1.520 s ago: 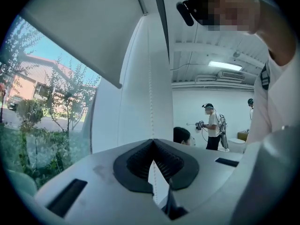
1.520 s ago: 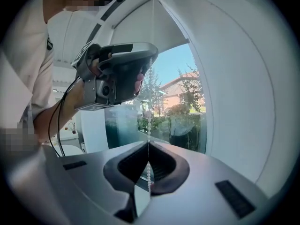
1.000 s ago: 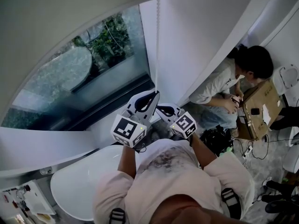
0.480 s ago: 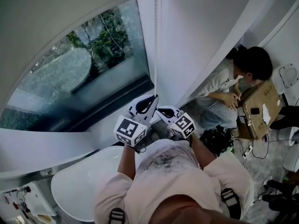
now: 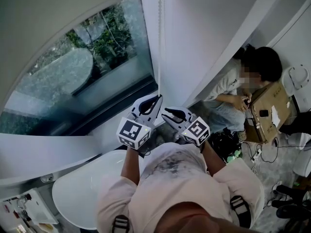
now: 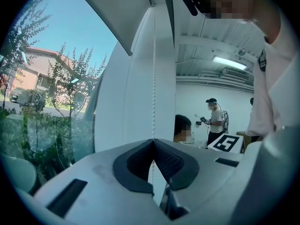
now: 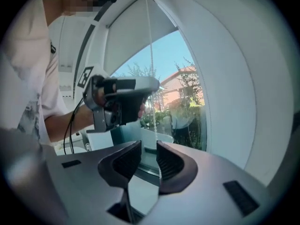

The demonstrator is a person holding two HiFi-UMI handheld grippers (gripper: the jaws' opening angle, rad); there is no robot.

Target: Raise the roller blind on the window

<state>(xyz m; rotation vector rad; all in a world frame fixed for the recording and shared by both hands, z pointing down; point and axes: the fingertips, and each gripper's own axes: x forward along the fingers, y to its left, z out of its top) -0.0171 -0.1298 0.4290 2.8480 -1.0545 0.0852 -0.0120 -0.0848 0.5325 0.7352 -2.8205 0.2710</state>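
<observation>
Cannot follow the bead chain (image 5: 161, 42) in the head view below the left gripper (image 5: 158, 100), covered there by the gripper's body, nor past the top edge. Cannot see the upper part of the roller blind (image 5: 48, 23), cropped by that same edge. Cannot make out the small items (image 5: 22, 211) at the bottom-left corner: too small, partly cropped.

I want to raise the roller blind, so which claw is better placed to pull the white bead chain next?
Probably left. The left claw is shut on the white bead chain, ready to pull. The right claw has just been opening; the chain hangs loose between its jaws.
</observation>
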